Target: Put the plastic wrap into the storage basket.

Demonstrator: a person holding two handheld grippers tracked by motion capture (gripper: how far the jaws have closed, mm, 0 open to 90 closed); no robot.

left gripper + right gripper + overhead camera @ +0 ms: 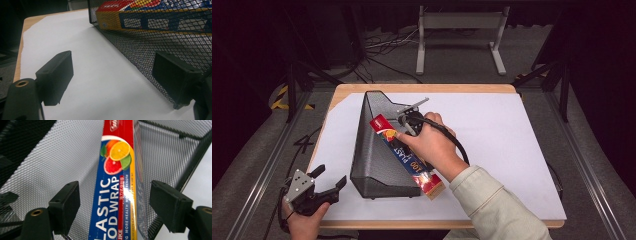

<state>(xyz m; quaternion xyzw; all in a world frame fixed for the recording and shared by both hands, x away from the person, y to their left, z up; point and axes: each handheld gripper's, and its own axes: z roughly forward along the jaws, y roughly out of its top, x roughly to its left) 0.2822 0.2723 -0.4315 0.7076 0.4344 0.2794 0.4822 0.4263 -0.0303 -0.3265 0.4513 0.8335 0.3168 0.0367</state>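
Observation:
A long plastic wrap box (pixel 404 155) lies slanted in a black mesh basket (pixel 372 150), with its lower end sticking out over the basket's front right corner. My right gripper (pixel 411 119) is over the box's upper part inside the basket. In the right gripper view the box (pixel 117 170) runs up between the two jaws of the right gripper (pixel 115 205); they stand apart from its sides, open. My left gripper (pixel 332 176) rests open at the table's front left corner. Its jaws (pixel 112 75) point at the basket's mesh wall (pixel 150 45), with the box (pixel 155 15) behind it.
White paper (pixel 502 140) covers most of the wooden table, bare to the right of the basket. A metal stand (pixel 459 30) and cables lie on the floor beyond the far edge. Dark frame rails run along both sides.

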